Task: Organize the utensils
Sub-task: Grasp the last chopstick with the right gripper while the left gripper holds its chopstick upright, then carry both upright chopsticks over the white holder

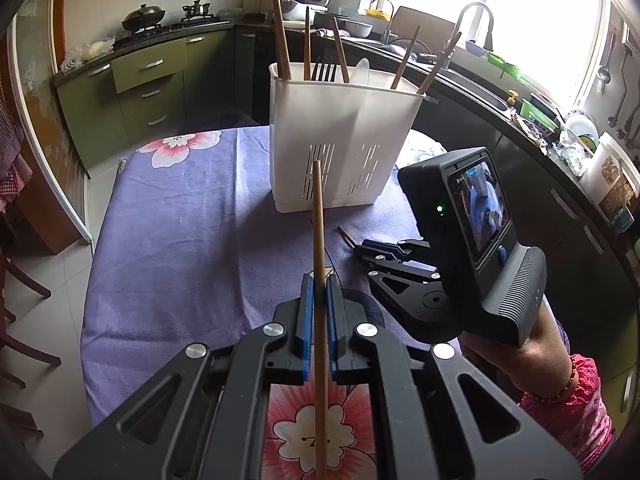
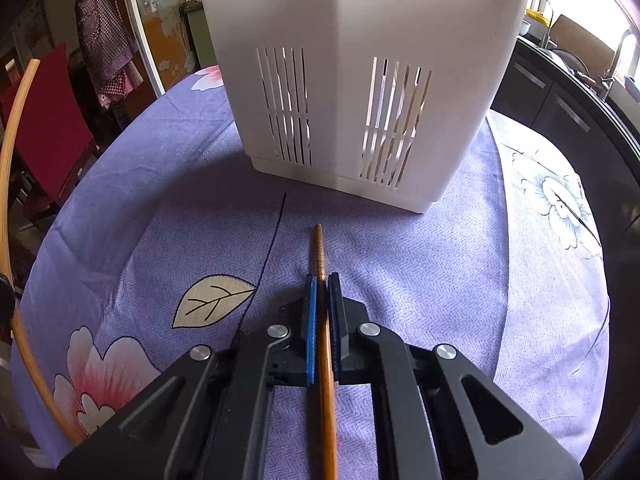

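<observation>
A white slotted utensil holder [image 1: 340,136] stands on the purple flowered tablecloth [image 1: 180,216]; it also fills the top of the right wrist view [image 2: 360,80]. It holds several chopsticks [image 1: 281,36], a fork [image 1: 323,72] and a white spoon [image 1: 361,70]. My left gripper [image 1: 319,280] is shut on a light wooden chopstick [image 1: 318,216], held above the table and pointing at the holder. My right gripper [image 2: 322,278] is shut on a darker brown chopstick [image 2: 319,248] low over the cloth just before the holder. The right gripper also shows in the left wrist view [image 1: 362,249]. The light chopstick shows curved at the left edge of the right wrist view [image 2: 12,208].
Kitchen counters with a stove [image 1: 160,28], a sink with a tap [image 1: 472,20] and dishes [image 1: 580,128] run behind and to the right of the table. A red chair [image 2: 48,128] stands at the table's left side.
</observation>
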The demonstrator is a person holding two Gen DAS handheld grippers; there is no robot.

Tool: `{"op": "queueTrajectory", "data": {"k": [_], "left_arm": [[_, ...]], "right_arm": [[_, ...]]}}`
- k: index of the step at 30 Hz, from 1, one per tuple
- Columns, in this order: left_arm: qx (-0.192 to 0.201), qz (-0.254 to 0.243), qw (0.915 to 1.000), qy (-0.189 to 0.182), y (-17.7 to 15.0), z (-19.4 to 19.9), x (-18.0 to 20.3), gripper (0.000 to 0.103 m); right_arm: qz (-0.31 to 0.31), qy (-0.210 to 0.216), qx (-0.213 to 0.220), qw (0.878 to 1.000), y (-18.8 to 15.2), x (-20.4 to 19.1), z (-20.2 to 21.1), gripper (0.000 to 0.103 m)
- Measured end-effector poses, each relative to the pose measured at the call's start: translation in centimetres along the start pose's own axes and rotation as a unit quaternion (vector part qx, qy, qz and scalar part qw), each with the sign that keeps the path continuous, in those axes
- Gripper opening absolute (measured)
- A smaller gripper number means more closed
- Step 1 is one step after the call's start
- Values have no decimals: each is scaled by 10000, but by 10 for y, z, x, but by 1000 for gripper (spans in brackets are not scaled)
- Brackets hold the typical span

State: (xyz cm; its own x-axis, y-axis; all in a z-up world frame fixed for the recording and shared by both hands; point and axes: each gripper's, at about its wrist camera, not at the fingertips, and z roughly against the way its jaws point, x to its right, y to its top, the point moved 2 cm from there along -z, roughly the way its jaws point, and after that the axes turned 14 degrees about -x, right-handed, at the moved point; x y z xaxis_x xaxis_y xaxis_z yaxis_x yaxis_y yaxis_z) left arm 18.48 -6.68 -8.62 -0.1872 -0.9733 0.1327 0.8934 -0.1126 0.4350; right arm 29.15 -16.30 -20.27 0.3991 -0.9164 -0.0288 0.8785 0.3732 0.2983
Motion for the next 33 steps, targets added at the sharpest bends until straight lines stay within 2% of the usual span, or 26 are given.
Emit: {"op": "queueTrajectory", "data": {"k": [7, 16, 25, 33], "left_arm": [[21, -10, 10000, 15, 0, 2, -2, 6], [149, -35, 9999, -1, -4, 15, -2, 6], [394, -134, 9991, 49, -12, 36, 5, 6], [606, -210, 9979, 71, -19, 55, 8, 6]], "right_arm": [[-142, 366, 417, 9984, -5, 11, 37, 6], [-349, 763, 1519, 9848, -42, 28, 121, 6], [-432, 684, 2284, 9702, -89, 38, 184, 6], [-441, 653, 2486, 9654, -125, 42, 204, 6]]}}
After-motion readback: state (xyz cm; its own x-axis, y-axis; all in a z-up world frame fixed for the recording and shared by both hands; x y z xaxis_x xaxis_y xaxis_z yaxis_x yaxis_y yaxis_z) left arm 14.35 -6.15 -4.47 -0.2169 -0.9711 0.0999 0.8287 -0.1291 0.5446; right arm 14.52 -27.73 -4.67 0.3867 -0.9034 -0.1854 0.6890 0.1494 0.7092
